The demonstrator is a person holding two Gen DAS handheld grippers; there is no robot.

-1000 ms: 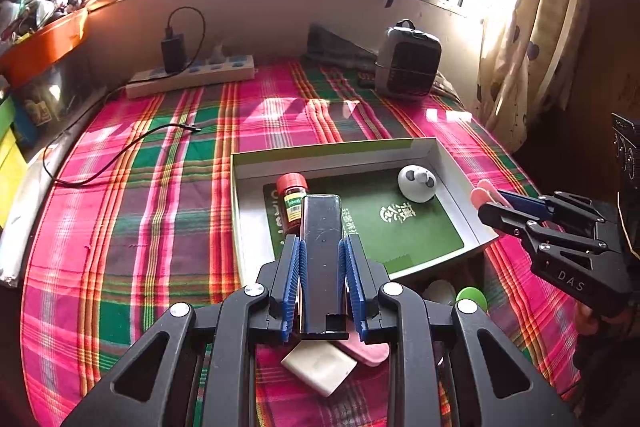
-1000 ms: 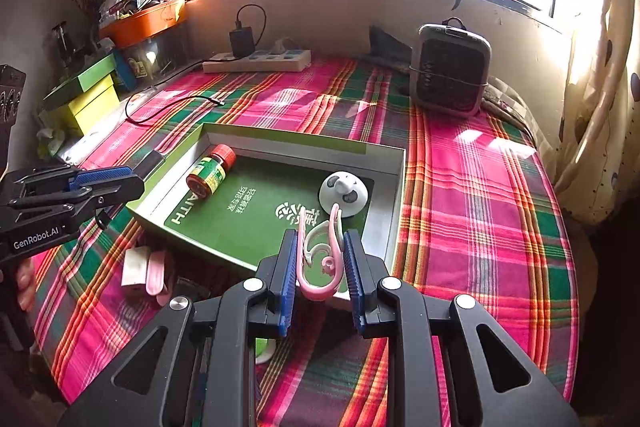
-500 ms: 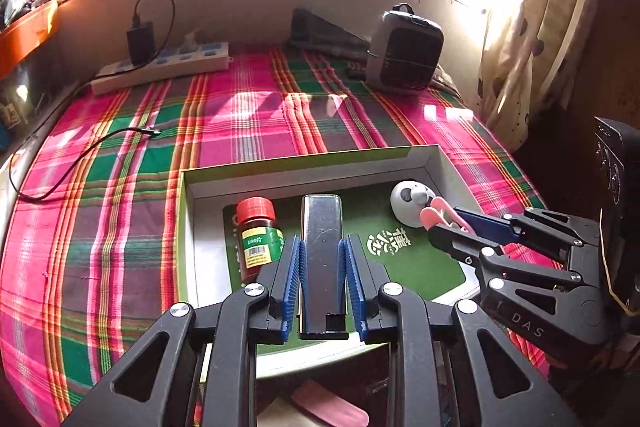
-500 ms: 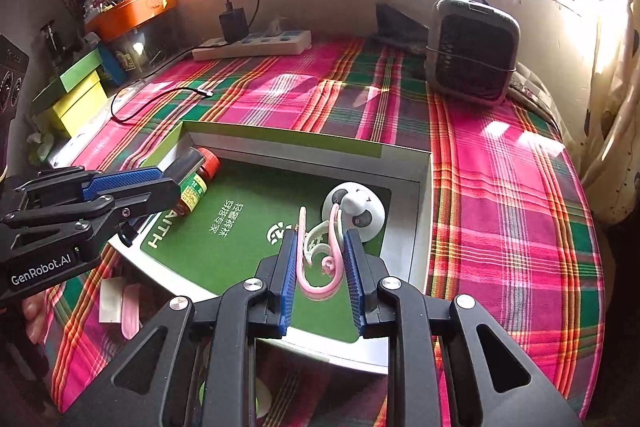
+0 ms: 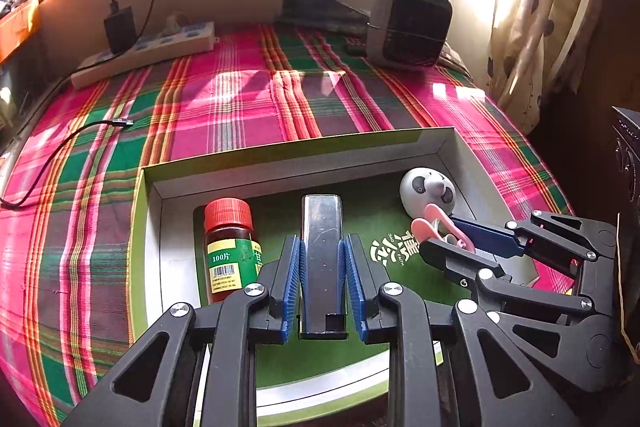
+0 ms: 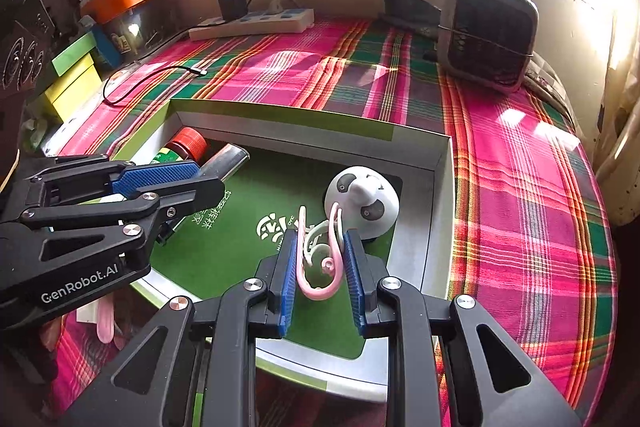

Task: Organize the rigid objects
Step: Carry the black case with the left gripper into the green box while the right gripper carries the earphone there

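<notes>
Above the shallow box [image 5: 152, 227] near the desk's front edge, the left tongs [image 5: 322, 267] grip a dark metal bar [image 5: 322, 223]. The right tongs [image 6: 322, 259] clamp pink and white hooks [image 6: 320, 255] beside the panda-faced dome [image 6: 362, 203].

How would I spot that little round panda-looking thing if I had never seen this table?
Start at the shallow green-lined cardboard box lying on the pink and green plaid tablecloth. Look in its far corner on the side of the grey fan heater, opposite the red-capped brown bottle. The white domed panda-face gadget sits there: the only round white thing, with black eye patches.
</notes>
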